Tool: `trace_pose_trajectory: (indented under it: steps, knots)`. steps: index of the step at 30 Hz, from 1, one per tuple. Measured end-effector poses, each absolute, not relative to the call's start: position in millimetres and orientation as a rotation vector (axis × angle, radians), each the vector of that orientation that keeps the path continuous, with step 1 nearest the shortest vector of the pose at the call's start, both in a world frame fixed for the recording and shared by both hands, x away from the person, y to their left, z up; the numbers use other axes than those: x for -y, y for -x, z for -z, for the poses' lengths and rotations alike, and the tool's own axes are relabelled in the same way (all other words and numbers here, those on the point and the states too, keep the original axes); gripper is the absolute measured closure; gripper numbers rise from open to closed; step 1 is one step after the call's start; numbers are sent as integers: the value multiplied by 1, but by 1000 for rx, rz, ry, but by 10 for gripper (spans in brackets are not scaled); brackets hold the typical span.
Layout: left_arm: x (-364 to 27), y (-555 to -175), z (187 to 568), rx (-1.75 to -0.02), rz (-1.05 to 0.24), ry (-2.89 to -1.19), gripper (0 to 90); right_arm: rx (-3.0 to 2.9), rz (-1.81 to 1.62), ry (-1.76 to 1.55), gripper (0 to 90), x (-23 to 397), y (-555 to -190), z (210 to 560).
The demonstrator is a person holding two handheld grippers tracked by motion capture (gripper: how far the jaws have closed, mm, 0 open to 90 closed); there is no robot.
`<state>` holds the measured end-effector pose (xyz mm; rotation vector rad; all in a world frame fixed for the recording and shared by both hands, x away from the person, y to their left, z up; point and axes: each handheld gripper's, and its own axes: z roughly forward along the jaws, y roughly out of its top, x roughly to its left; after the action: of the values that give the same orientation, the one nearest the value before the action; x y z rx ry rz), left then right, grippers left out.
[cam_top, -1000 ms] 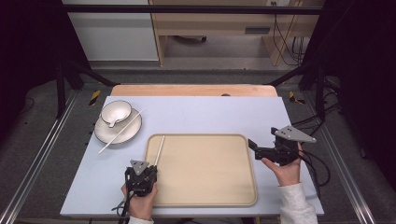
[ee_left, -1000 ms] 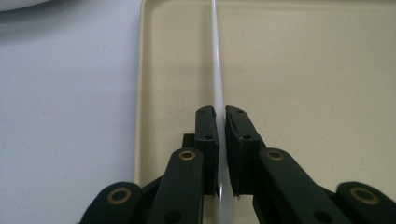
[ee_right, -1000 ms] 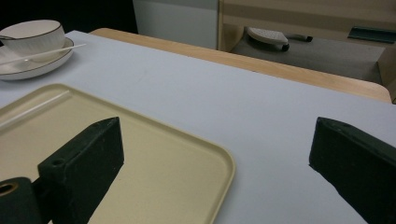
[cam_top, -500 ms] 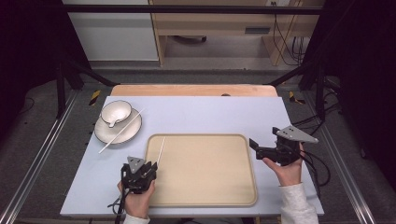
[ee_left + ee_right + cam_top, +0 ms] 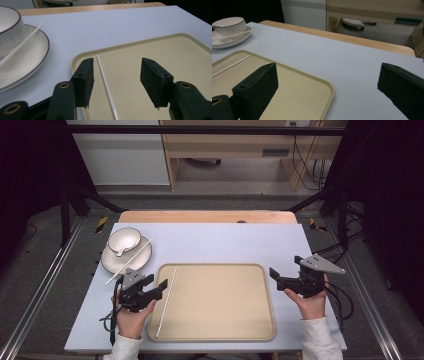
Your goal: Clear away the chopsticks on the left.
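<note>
1. Since the earlier frames my left gripper has lifted off the white chopstick and its jaws have just been opening; the chopstick has stayed on the tray.
2. Left gripper, jaw state: about half spread, nothing held. In the left gripper view the chopstick lies on the tray below the gap, nearer the left jaw, clear of both pads.
3. Right gripper, jaw state: wide apart, nothing between them; it hangs over the tray's right rim, held still.
4. Tray, beige, rounded corners: contains one chopstick, lying lengthwise just inside the tray's left rim.
5. Plate, white with a dark rim, beyond the tray's far-left corner: carries a bowl of the same pattern.
6. Second chopstick: rests slanted across the plate, leaning on the bowl, its near end past the plate's edge towards the tray.
7. Hard to make out: the tray chopstick's near end is cut off at the bottom of the left gripper view; I cannot see into the bowl.
8. Task item appearance: thin, straight, plain white, unmarked.
</note>
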<state>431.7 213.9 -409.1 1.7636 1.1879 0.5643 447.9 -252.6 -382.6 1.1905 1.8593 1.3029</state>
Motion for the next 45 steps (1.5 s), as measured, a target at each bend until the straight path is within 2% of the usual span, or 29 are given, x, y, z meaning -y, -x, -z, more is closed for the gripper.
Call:
trace_pose_trajectory:
  steps: [6,13,25,37,45]
  knots:
    - [-235,-443,403,-1158,-548,-1789,355,-1852,-1307,-1189,35,254,-447,382]
    - [-257,-451,406,-1155,-591,-1819,318,-1855,-1300,-1192,35,254,-448,382]
    - [-297,-470,412,-1209,-653,-1838,314,-1859,-1293,-1193,36,253,-448,383]
    - [-317,-494,420,-1241,-661,-1880,262,-1876,-1275,-1199,35,248,-451,387]
    - [-326,-517,429,-1283,-660,-1932,290,-1874,-1273,-1204,35,248,-451,387]
